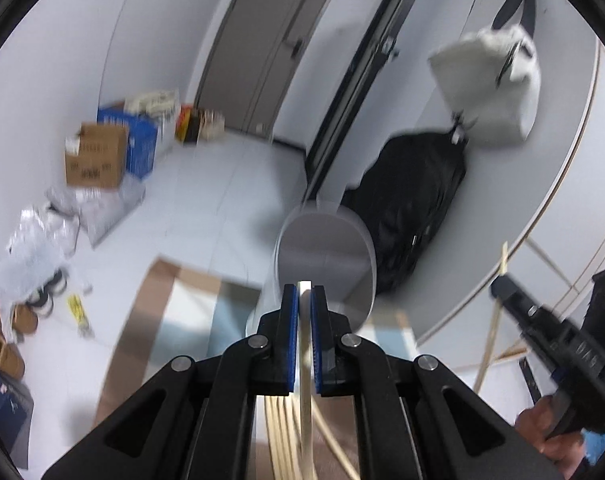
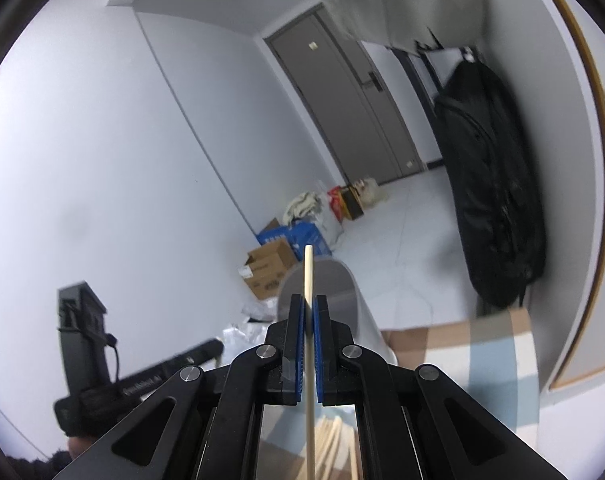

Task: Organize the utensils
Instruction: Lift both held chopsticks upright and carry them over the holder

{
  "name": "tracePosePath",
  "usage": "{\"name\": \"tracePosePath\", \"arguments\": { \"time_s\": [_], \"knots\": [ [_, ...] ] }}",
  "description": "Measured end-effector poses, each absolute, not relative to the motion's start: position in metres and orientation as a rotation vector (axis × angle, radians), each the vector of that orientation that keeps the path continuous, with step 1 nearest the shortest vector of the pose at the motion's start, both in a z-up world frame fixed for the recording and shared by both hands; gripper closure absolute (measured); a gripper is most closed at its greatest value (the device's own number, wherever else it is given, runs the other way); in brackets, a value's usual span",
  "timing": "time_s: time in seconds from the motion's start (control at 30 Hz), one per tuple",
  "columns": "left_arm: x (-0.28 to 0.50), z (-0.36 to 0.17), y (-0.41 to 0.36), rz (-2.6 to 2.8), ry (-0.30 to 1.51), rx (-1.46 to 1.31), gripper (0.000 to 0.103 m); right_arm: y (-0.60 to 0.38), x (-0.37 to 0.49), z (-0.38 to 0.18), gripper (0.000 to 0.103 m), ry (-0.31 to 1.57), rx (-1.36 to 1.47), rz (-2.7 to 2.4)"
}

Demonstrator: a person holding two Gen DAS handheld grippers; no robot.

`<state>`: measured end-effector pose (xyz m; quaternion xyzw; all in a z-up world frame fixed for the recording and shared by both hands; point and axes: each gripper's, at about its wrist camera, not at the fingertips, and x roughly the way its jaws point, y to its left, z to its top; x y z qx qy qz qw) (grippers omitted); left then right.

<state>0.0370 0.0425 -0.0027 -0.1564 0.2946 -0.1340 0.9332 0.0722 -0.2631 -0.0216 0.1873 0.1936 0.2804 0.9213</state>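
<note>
left wrist view: my left gripper (image 1: 304, 296) is clamped on a pale chopstick (image 1: 305, 396), and just past its tips stands a grey cup (image 1: 326, 256), its inside hidden. more pale chopsticks (image 1: 280, 436) lie on the table (image 1: 142, 328) below. boxes (image 1: 96, 156) sit on the white floor by a grey door (image 1: 262, 44).

right wrist view: my right gripper (image 2: 309, 312) grips another chopstick (image 2: 308, 276), upright before the same cup (image 2: 322, 280). a black bag (image 2: 490, 208) hangs by the wall.
</note>
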Motion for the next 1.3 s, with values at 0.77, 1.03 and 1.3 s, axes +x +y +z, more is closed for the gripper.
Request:
{"name": "tracePosePath", "arguments": {
  "time_s": [0.77,1.03,1.3],
  "knots": [
    [0.132,0.060,0.066,-0.184,0.116,-0.316,0.101,-0.208,0.179,0.057,0.100,0.102,0.263,0.559],
    [0.152,0.040,0.057,-0.183,0.113,-0.283,0.101,-0.187,0.188,0.035,0.100,0.049,0.223,0.552],
    [0.155,0.028,0.056,-0.206,0.098,-0.273,0.101,-0.178,0.184,0.001,0.100,0.019,0.192,0.528]
  ]
}}
